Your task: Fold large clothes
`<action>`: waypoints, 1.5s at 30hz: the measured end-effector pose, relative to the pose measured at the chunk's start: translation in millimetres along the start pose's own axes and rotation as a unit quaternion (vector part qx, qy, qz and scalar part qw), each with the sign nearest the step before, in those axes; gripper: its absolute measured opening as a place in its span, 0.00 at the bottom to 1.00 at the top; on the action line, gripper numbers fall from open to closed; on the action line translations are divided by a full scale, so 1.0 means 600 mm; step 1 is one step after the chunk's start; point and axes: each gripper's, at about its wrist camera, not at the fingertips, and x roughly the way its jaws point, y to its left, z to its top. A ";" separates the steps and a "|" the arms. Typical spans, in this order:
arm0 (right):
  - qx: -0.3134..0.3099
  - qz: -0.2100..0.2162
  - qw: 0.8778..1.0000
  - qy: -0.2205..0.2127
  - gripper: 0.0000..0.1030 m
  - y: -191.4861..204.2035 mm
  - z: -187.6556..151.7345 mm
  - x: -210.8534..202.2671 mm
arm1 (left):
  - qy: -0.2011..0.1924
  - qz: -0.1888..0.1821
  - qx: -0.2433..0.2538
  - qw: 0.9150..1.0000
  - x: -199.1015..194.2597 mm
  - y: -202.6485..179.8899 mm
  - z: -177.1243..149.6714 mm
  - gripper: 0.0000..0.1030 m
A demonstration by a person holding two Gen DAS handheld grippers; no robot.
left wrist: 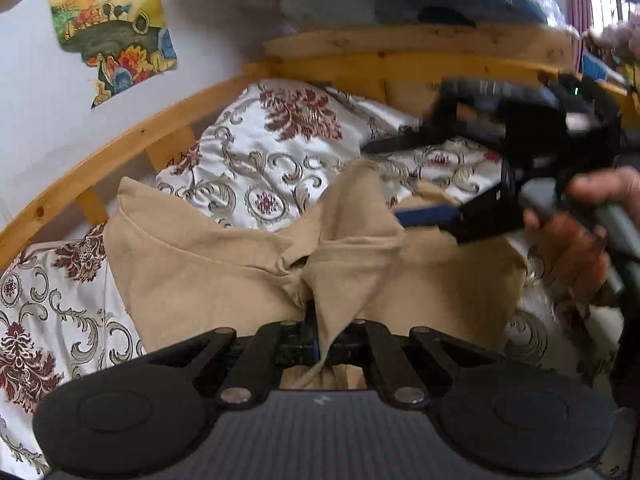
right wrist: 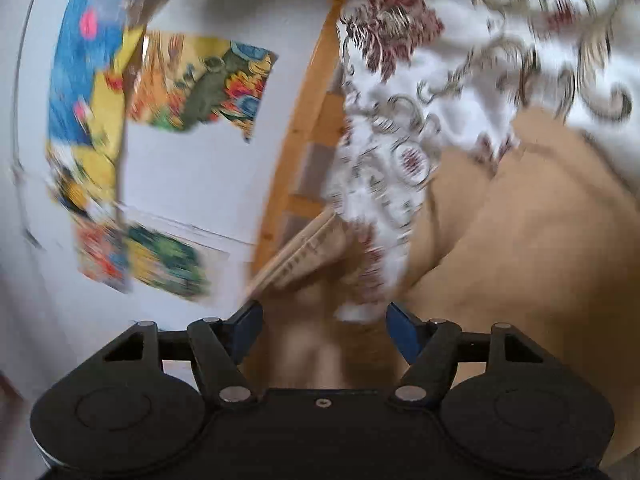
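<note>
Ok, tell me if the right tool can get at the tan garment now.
Probably yes: the right tool stands open, the tan garment lies just ahead on the bedspread, nothing between.

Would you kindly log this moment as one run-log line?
left gripper: shut on tan garment | right gripper: open, nothing gripped | surface: floral bedspread

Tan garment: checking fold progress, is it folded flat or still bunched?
Bunched. The tan garment is gathered into creases where the shut left gripper pinches it; it lies on the bedspread.
</note>
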 end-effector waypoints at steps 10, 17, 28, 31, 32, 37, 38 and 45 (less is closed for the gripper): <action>-0.062 -0.022 0.997 0.049 0.82 0.024 -0.003 0.037 | 0.011 -0.067 0.100 0.993 0.020 -0.059 -0.030 0.01; -0.185 -0.106 0.972 0.097 0.79 0.028 -0.038 0.071 | 0.032 -0.105 0.172 0.979 0.040 -0.108 -0.067 0.02; -0.373 -0.154 0.913 0.054 0.05 0.075 -0.086 0.075 | 0.005 -0.127 0.130 0.983 0.020 -0.096 -0.067 0.46; -0.400 -0.158 0.902 0.025 0.03 0.092 -0.079 0.058 | -0.011 -0.144 0.098 0.985 -0.005 -0.086 -0.064 0.59; -0.406 -0.167 0.898 0.017 0.02 0.094 -0.074 0.054 | -0.014 -0.144 0.091 0.985 -0.014 -0.082 -0.063 0.61; -0.437 -0.219 0.872 -0.007 0.01 0.093 -0.055 0.025 | -0.036 -0.137 0.056 0.988 -0.051 -0.047 -0.065 0.76; -0.444 -0.231 0.865 -0.011 0.01 0.090 -0.051 0.020 | -0.037 -0.132 0.046 0.989 -0.055 -0.039 -0.067 0.76; -0.472 -0.321 0.821 -0.018 0.01 0.039 -0.026 0.015 | -0.036 -0.130 -0.102 0.986 -0.037 0.052 -0.089 0.80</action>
